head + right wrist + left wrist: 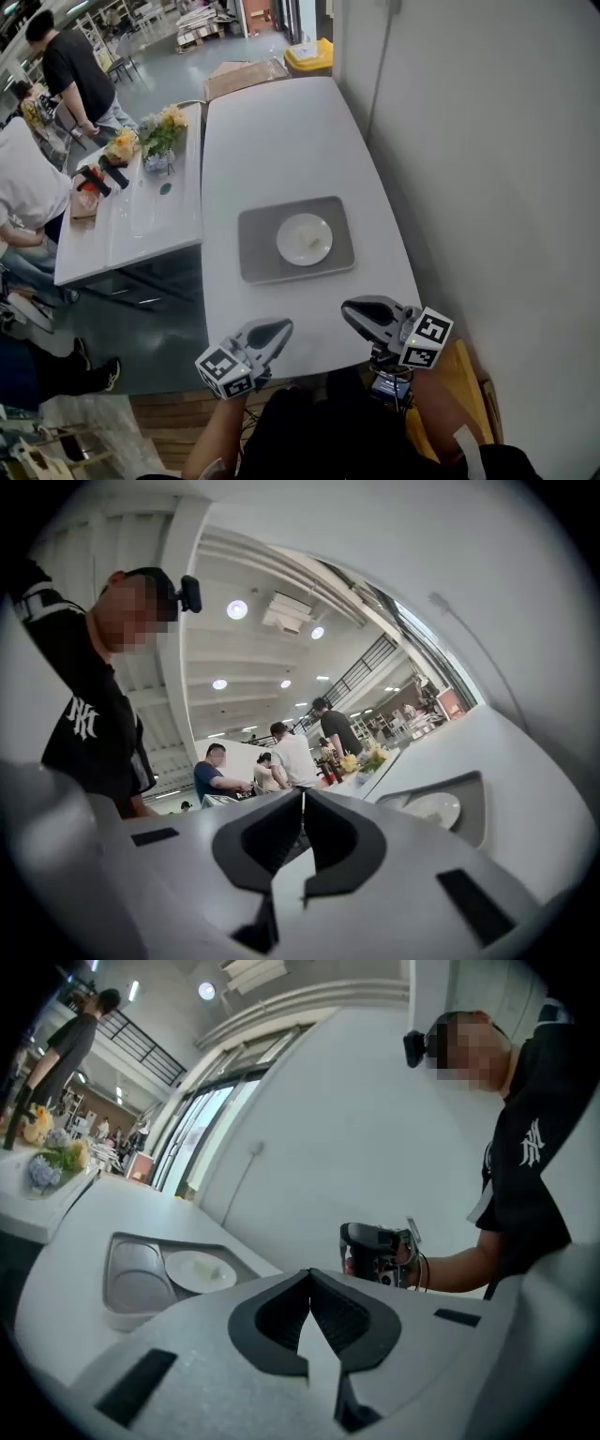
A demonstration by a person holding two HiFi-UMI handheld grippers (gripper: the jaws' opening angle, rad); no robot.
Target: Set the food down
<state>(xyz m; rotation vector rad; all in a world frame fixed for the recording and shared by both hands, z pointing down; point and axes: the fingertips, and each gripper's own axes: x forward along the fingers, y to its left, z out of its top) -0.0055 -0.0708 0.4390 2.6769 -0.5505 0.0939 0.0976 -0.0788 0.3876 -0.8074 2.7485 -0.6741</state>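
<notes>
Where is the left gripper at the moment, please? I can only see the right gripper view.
Observer: The left gripper hangs over the near edge of the table, to the left of the right gripper.
Operator: Are its tongs holding anything?
Observer: No, its tongs are shut with nothing between them.
Operator: Is there food on the plate?
Observer: Yes, a small pale piece of food lies on the plate, which sits in the right part of the grey tray.
</notes>
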